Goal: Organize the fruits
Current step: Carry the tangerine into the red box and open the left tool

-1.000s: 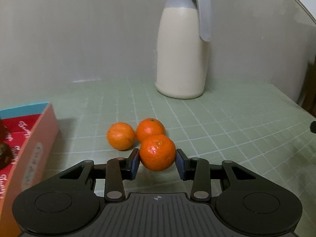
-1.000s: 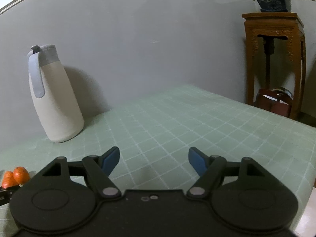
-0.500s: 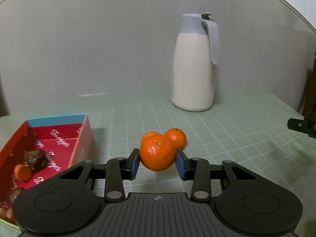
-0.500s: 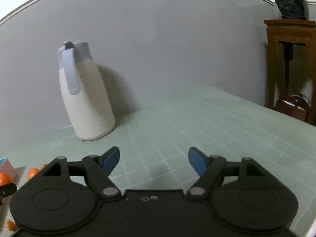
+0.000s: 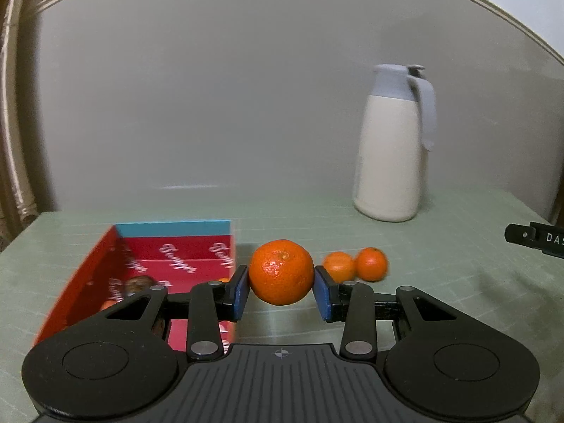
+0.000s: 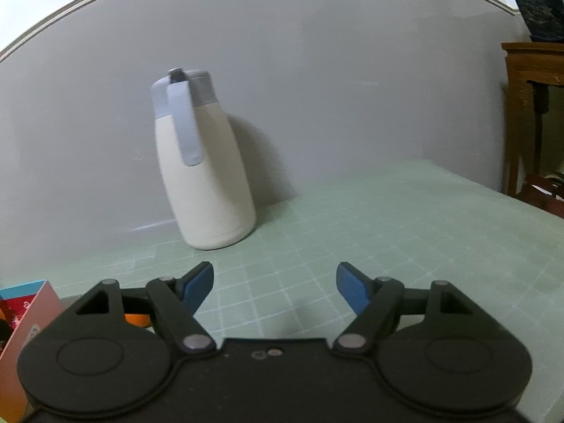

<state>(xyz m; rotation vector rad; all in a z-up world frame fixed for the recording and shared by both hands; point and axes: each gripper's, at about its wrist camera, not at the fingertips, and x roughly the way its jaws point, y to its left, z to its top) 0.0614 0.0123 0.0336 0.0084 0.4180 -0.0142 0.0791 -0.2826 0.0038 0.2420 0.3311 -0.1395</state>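
Left wrist: left gripper (image 5: 281, 290) clamped on mandarin (image 5: 281, 272), held above green table (image 5: 440, 246), red box (image 5: 116, 275) to left, 2 more mandarins (image 5: 356, 264) on table to right, thermos (image 5: 393, 148) far right. Right wrist: right gripper (image 6: 275, 283) spread wide w/ nothing between pads, over table near thermos (image 6: 204, 169).

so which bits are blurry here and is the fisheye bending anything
Left wrist view: the red cardboard box and the two small oranges on the table are smeared by motion, while the held orange between the left gripper fingers stays sharp. Right wrist view: the wall's trim line bows into an arc; the white jug with grey handle is slightly soft.
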